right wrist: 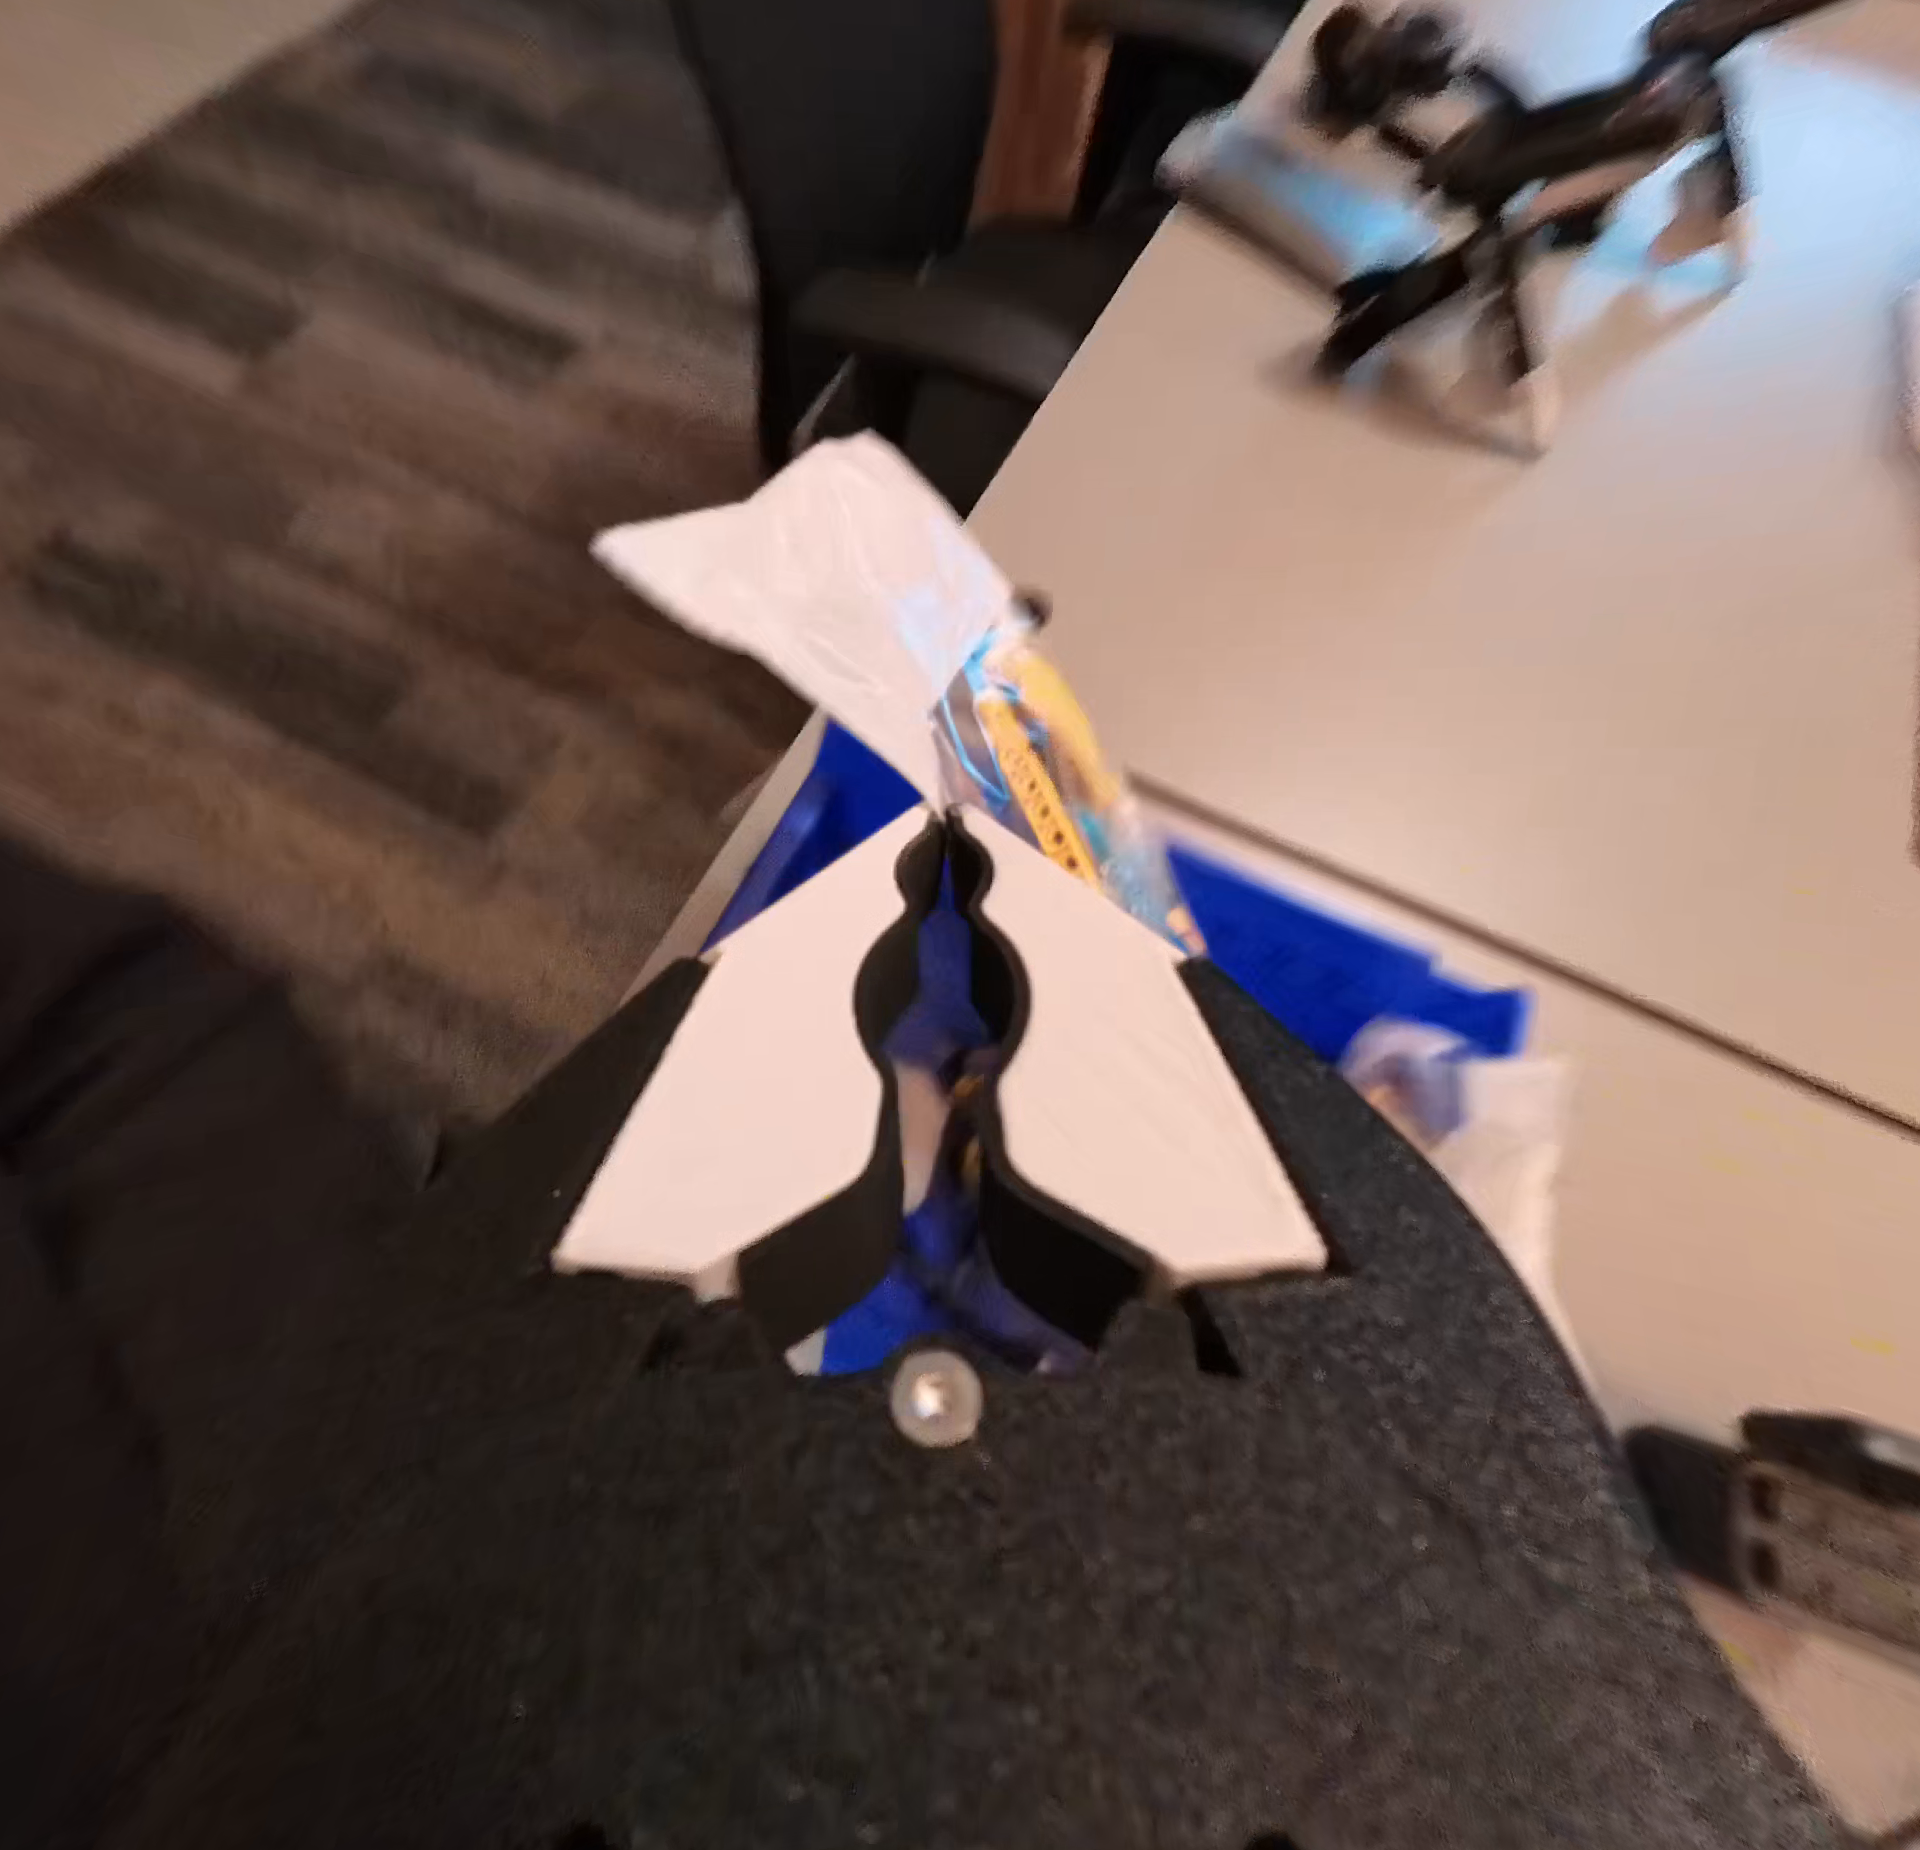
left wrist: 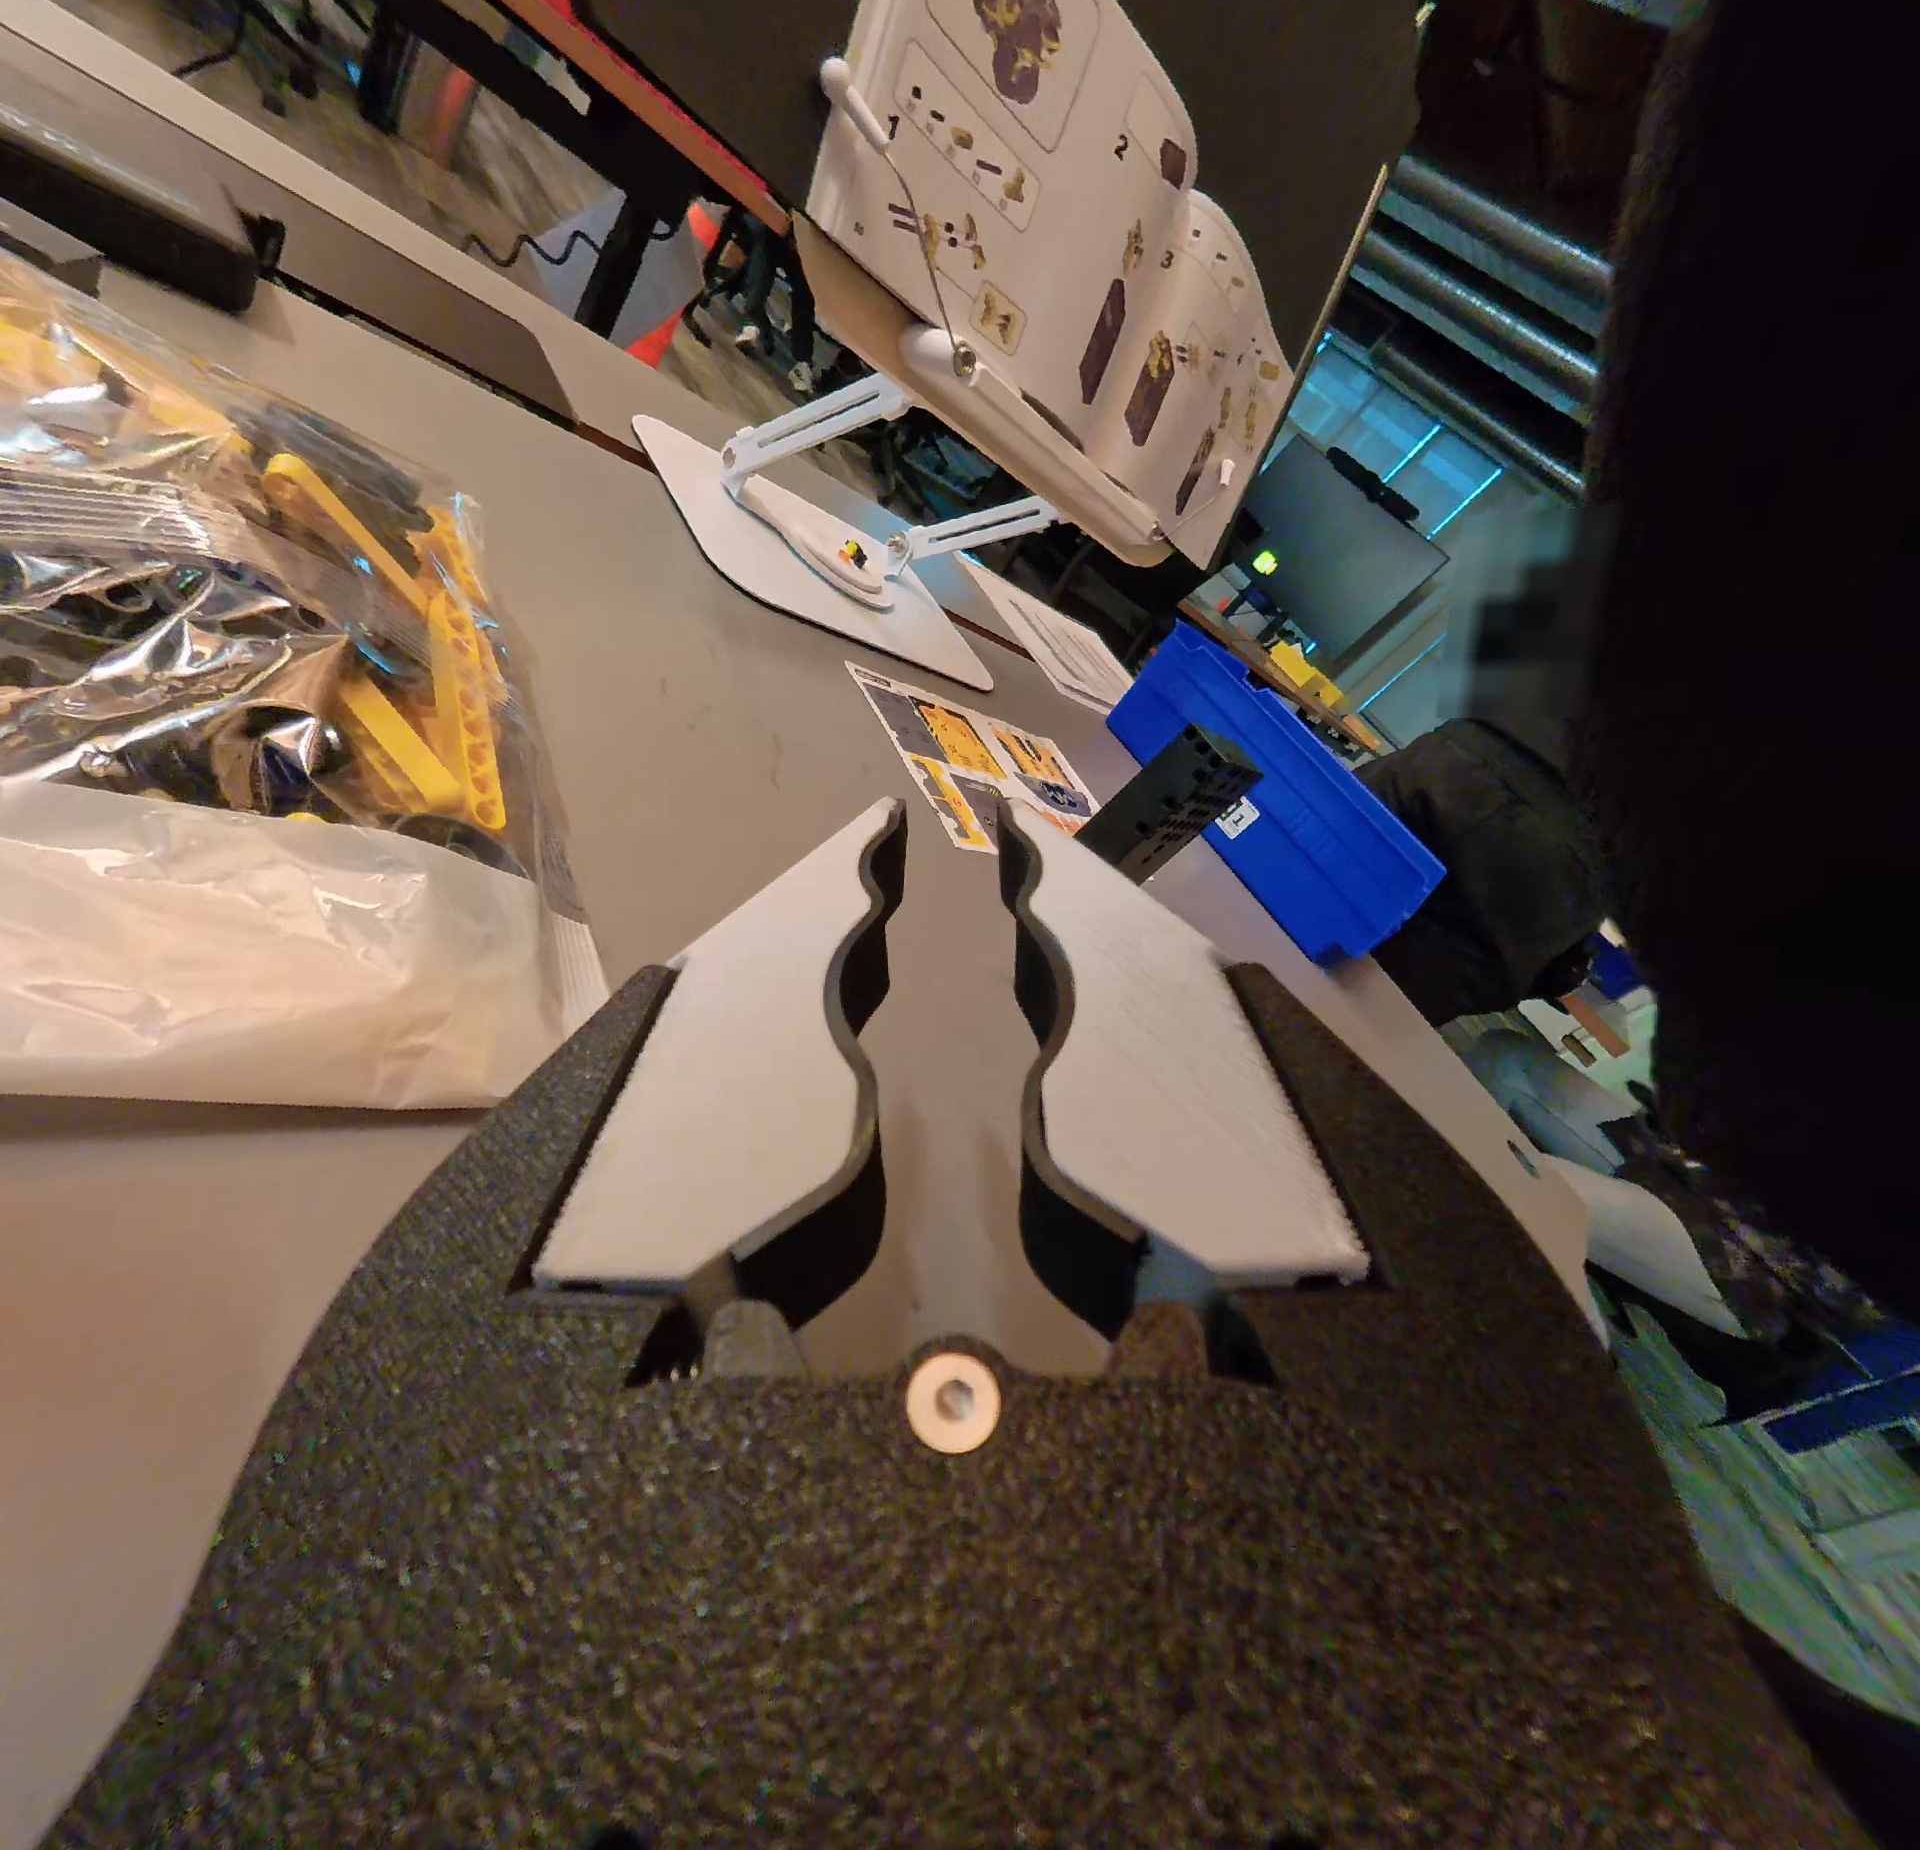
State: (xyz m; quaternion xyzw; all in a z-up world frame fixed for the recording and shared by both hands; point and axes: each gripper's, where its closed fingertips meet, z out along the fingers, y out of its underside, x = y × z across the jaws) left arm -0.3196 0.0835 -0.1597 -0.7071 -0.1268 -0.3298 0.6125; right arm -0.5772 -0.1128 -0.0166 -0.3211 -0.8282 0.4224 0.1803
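Pinching parts bag [right wrist: 831, 595], right tongs [right wrist: 948, 826] | left tongs [left wrist: 951, 813] spread, empty

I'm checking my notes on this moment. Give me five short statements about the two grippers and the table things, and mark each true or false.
1. The right gripper is shut on a small plastic bag of yellow parts. True.
2. The left gripper holds the black perforated block. False: its fingers are apart and hold nothing.
3. A big bag of yellow parts lies to the left of the left gripper. True.
4. The bin is red. False: it is blue.
5. The instruction booklet lies flat on the table. False: a white stand props it up.
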